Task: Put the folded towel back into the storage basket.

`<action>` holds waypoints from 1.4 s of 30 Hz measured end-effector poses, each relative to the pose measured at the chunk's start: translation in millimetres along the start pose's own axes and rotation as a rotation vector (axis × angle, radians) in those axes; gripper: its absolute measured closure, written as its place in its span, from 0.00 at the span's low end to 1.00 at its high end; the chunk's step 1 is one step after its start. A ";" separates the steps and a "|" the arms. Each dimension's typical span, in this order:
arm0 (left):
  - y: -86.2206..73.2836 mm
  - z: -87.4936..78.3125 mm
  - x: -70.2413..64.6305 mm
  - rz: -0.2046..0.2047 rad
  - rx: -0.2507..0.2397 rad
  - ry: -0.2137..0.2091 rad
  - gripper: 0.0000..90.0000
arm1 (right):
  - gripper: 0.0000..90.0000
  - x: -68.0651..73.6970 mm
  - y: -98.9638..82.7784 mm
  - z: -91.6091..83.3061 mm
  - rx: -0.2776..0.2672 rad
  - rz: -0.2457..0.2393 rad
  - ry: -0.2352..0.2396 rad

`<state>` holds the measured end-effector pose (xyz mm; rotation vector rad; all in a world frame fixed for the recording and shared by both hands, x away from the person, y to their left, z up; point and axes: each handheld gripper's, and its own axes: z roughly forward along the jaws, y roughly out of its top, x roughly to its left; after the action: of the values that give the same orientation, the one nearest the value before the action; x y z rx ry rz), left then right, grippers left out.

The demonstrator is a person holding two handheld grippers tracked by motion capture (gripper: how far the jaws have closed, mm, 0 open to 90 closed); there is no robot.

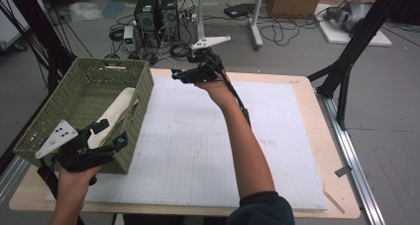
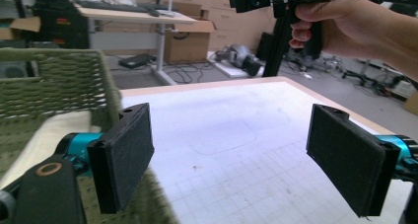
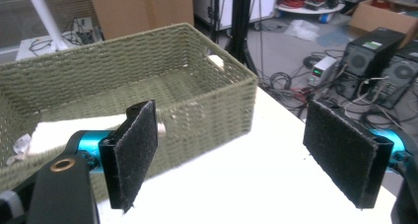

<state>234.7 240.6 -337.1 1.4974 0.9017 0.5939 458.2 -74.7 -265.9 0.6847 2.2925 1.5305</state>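
Two grippers, both empty, jaws apart. Your left gripper (image 1: 110,134) sits at the near right corner of the green basket (image 1: 59,101), one jaw over the folded cloth (image 1: 116,113) inside, the other just outside the right wall; in the left gripper view the left pad (image 2: 125,152) overlaps the basket's woven wall and the right pad (image 2: 350,157) hangs over bare mat. Your right gripper (image 1: 181,76) is held up over the far edge of the white mat (image 1: 198,145), pointing left toward the basket's far right corner; its own view shows the pads spread wide with nothing between them, the basket's corner (image 3: 249,93) behind the gap. The basket stands at the table's left side, overlapping the left edge of the mat, its left wall near the table's left edge. The cloth lies along the basket's right wall, from about mid-length to the near end. The mat is bare from the basket's right wall to its own right edge, crossed by your right forearm (image 1: 245,145) above it. A strip of wooden table (image 1: 341,185) shows along the right and near sides beyond the mat. Tripod legs (image 1: 346,61) stand just off the far right corner.
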 end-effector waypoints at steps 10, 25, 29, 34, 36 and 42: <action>-1.3 19.9 -14.9 0.025 0.017 -0.081 0.21 | 0.21 -7.6 -32.4 -53.0 0.009 0.008 -0.064; -10.9 61.8 -43.7 0.042 0.058 -0.255 0.21 | 0.18 -12.0 -90.2 -123.7 -0.012 0.058 -0.163; -15.5 73.0 -52.8 0.059 0.066 -0.290 0.21 | 0.18 -10.8 -115.8 -139.0 -0.010 0.078 -0.193; -29.8 89.5 -56.0 0.048 0.105 -0.315 0.20 | 0.18 -10.6 -144.9 -158.4 0.001 0.118 -0.227; -34.9 95.1 -55.5 0.040 0.120 -0.315 0.20 | 0.18 -9.5 -155.1 -165.7 -0.005 0.126 -0.233; -50.9 106.8 -53.4 0.048 0.119 -0.327 0.20 | 0.18 -3.5 -184.3 -185.3 -0.004 0.138 -0.266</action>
<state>280.3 133.5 -394.6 1.6687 0.6577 0.3198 329.1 -279.5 -364.1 0.9990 2.0812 1.4036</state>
